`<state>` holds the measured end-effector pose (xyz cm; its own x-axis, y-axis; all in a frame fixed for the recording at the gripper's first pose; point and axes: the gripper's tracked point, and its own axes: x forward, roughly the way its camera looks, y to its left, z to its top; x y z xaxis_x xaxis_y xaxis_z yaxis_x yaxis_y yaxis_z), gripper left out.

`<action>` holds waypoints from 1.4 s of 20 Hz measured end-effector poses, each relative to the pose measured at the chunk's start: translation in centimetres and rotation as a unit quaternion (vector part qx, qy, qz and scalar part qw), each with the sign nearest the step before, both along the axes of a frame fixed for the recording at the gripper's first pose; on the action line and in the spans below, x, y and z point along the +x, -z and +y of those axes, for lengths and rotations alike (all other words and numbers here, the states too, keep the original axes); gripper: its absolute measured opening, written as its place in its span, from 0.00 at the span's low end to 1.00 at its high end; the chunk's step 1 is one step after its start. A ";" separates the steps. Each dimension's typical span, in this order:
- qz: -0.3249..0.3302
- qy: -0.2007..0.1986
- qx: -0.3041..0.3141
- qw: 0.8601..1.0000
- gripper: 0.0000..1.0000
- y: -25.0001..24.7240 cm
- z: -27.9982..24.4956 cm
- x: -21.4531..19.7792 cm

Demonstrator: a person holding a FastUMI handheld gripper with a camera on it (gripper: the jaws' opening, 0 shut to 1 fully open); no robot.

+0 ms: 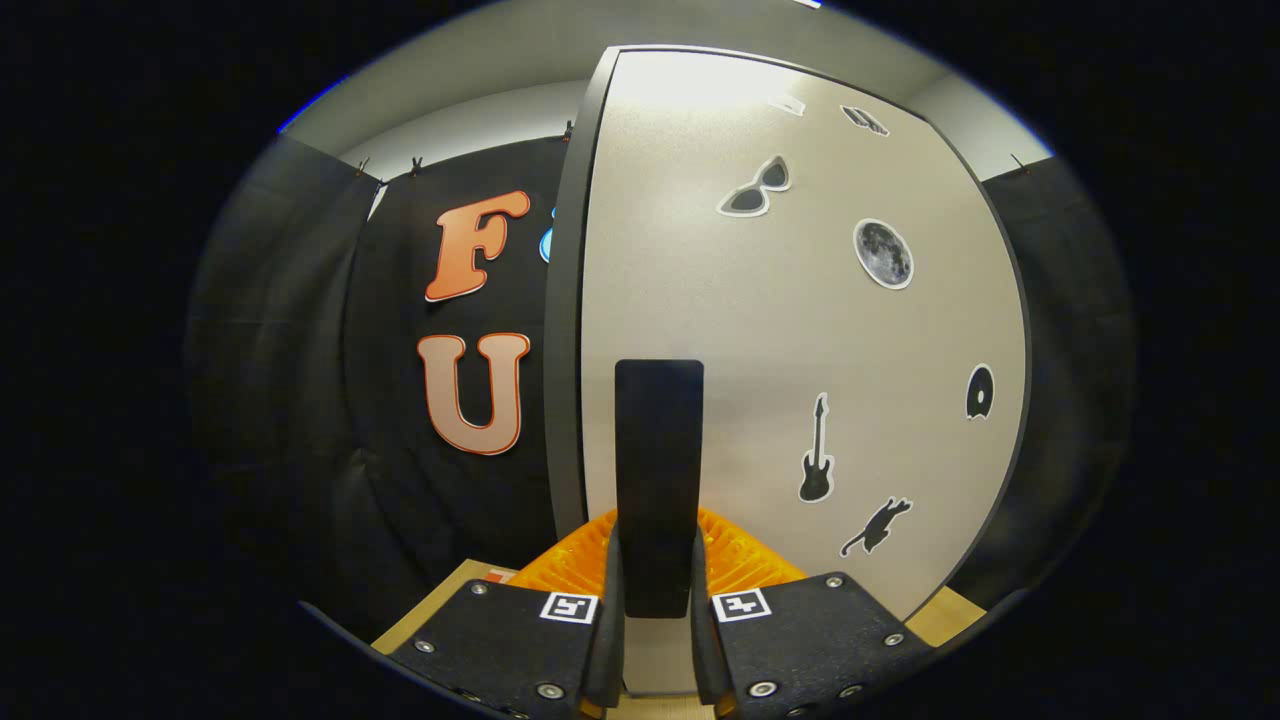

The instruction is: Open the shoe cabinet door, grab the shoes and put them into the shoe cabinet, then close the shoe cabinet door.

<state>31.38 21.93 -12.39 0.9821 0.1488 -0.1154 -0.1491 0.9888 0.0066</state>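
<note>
The pale shoe cabinet door (pixel 720 300), dotted with stickers, stands upright; its black vertical handle (pixel 658 480) sits between the fingers.

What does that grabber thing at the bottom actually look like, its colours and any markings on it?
The gripper has two chunky black fingers with a rough, matte surface, fastened with small silver screws. Each finger carries a little square tag of black-and-white blocks near its inner edge. Their inner pads are ribbed and bright orange. The fingers are closed on the cabinet door's black handle.
</note>
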 end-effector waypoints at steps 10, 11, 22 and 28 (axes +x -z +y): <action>-0.009 -0.043 0.005 0.999 0.15 -0.9 0.0 -1.8; -0.014 -0.046 0.003 0.999 0.15 -1.3 -0.1 -2.2; 0.009 -0.078 0.010 0.997 0.15 -2.1 -4.0 -8.2; 0.011 -0.087 0.013 0.996 0.15 -2.3 -8.1 -11.8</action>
